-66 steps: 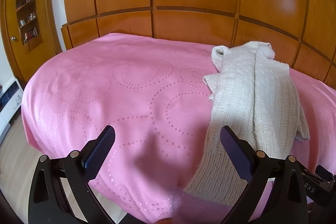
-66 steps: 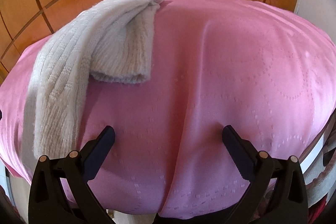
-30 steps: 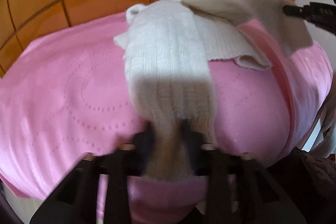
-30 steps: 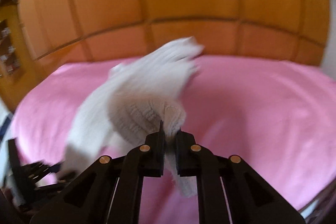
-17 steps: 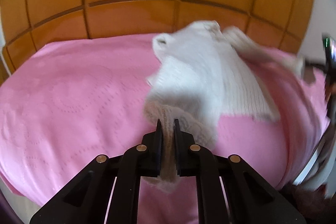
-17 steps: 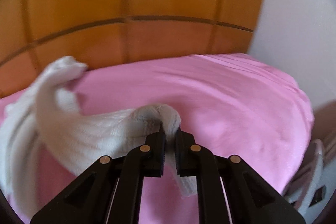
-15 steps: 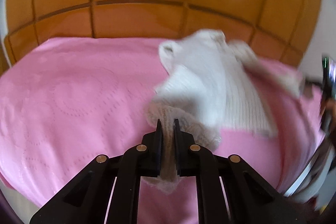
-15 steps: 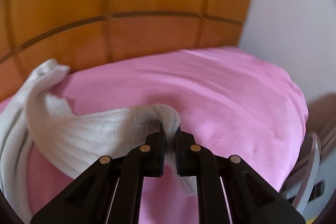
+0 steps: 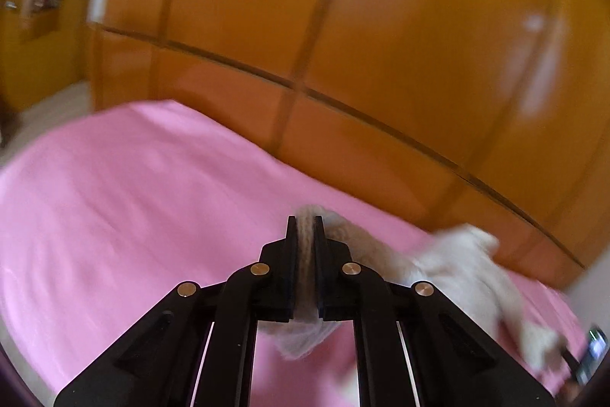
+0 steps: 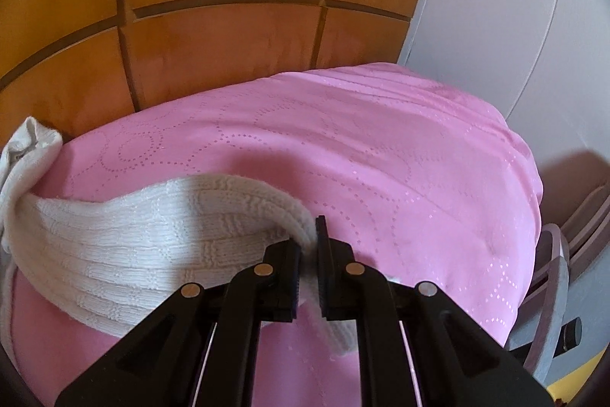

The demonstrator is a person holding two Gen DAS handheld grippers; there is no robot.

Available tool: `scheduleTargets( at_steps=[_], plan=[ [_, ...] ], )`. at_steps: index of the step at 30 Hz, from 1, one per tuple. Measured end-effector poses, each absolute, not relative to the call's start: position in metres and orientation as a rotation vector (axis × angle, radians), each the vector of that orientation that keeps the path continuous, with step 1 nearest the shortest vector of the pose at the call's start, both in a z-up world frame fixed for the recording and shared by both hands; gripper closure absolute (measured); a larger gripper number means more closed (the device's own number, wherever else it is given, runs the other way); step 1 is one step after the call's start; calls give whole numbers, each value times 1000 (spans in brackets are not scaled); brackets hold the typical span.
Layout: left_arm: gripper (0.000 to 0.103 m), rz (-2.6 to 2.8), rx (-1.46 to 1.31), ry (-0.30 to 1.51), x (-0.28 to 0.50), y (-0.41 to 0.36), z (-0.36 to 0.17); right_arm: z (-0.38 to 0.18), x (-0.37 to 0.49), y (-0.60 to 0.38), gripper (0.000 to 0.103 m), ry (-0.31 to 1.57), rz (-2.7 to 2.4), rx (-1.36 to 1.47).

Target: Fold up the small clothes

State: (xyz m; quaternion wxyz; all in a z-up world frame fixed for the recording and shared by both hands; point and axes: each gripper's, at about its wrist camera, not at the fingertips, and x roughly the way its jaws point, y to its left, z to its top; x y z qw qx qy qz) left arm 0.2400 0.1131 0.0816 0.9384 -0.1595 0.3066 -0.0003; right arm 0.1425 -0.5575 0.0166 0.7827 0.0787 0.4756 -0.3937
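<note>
**knitnerd:** Cream knit, chunky ribbed stuff, so this small sweater (image 10: 126, 246) is going to stretch if you yank it. Left gripper (image 9: 305, 235) has its fingers pinched tight on a bunched edge of it, held up off the pink bedspread (image 9: 126, 185). That view is blurry, so I can't tell which edge it's got.

**foldguy:** And the other side?

**knitnerd:** Right gripper (image 10: 307, 243) is clamped on the opposite end, a thick rolled hem squeezed between the pads. The garment hangs like a band between the two, sagging over the cover, with one bit bunched against the wooden wardrobe (image 10: 213, 41) at the far edge of the bed.

**foldguy:** So spreading it out before the fold?

**knitnerd:** That's my read. To do it well I'd keep both ends level, pull only until the sag goes, then lower it flat in the middle of the bed, away from that back edge. Uneven tension will twist it.
</note>
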Motion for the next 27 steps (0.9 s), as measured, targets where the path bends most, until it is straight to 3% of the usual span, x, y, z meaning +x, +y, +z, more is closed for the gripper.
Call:
scheduleTargets(
  at_steps=[3,4,5,6,8,13,18,20,25,26,27],
  plan=[
    [97,90,-344,654,266,127,77,16,142,-558,88,1029,-834,186],
    [97,123,-349,663,269,130,73,18,140,-556,78,1019,-826,198],
    [86,131,-355,673,270,132,68,21,138,-555,61,1008,-822,204],
    [60,123,-362,683,270,133,64,24,133,-553,55,989,-820,201],
    [35,150,-386,686,260,137,51,29,129,-547,53,965,-814,193],
    [35,-38,-505,791,225,133,7,46,112,-502,52,938,-612,268],
    [35,-333,-536,843,180,92,-22,28,106,-426,54,1035,-196,456],
    [35,-400,-525,874,169,70,-28,10,110,-387,61,1103,-55,513],
    [35,-471,-480,929,171,31,-37,-17,123,-334,68,1164,87,604],
    [36,-465,-472,932,172,27,-40,-24,125,-320,68,1176,79,592],
    [51,-459,-472,941,173,25,-45,-24,125,-320,68,1176,79,592]
  ],
)
